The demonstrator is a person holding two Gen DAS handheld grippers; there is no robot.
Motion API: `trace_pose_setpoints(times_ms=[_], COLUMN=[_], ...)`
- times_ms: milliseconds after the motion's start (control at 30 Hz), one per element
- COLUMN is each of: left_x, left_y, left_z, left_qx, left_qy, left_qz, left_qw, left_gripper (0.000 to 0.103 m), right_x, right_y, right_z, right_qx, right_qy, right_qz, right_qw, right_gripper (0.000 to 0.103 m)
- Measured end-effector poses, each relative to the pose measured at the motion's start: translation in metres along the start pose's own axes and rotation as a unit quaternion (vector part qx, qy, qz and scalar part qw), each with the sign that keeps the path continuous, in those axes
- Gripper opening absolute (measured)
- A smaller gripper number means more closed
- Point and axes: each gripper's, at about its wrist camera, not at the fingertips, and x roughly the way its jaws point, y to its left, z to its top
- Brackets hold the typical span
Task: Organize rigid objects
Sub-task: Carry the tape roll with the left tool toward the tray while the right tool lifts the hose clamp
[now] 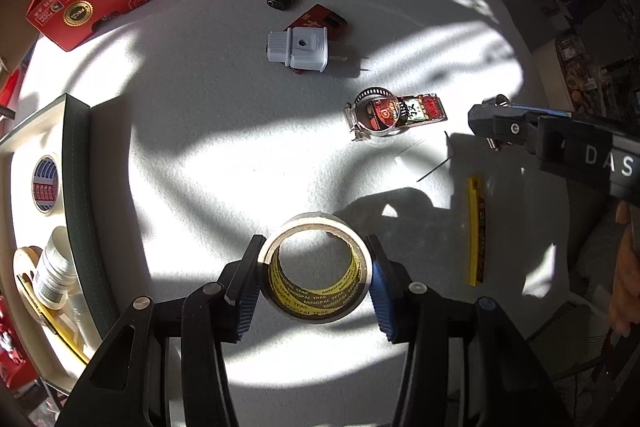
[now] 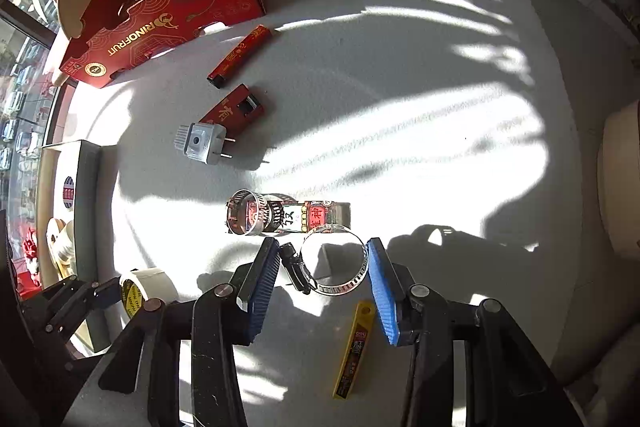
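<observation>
White tabletop [image 1: 208, 131]; left gripper [image 1: 316, 281] clasping tape roll [image 1: 314, 269], right gripper [image 2: 322, 269] clasping hose clamp [image 2: 334, 261]

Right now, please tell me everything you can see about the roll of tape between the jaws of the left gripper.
The tape roll is a pale, cream-coloured ring, probably paper masking tape, with a wide open centre. Its inner core is yellow with repeated black "MINGPAI TAPE" lettering. It looks well used up, since the wound layer is thin. The left gripper holds it by the outer sides, one pad on each side, with the hole facing the camera. Its shadow lies apart on the white table, so it seems lifted.
</observation>
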Motion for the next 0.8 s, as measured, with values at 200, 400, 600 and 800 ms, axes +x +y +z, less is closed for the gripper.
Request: trace_pose_setpoints(times_ms=[200, 400, 600, 800], left_x=[-0.006, -0.025, -0.049, -0.062], left_y=[-0.013, -0.016, 0.001, 0.029], left_z=[-0.050, -0.082, -0.103, -0.105], left_qx=[0.055, 0.111, 0.111, 0.063], left_qy=[0.022, 0.033, 0.011, -0.015], left_qz=[-0.010, -0.010, 0.011, 0.023], left_qw=[0.9982, 0.9933, 0.9937, 0.9976], left_gripper=[0.052, 0.052, 0.052, 0.052], right_x=[0.005, 0.005, -0.010, -0.027], right_y=[0.022, 0.042, 0.055, 0.070], right_z=[-0.041, -0.074, -0.067, -0.057], right_qx=[-0.004, -0.014, -0.053, -0.072], right_qy=[0.023, 0.043, 0.025, 0.003], right_qz=[0.006, 0.018, 0.008, 0.004], right_qw=[1.000, 0.999, 0.998, 0.997], right_gripper=[0.046, 0.046, 0.046, 0.046])
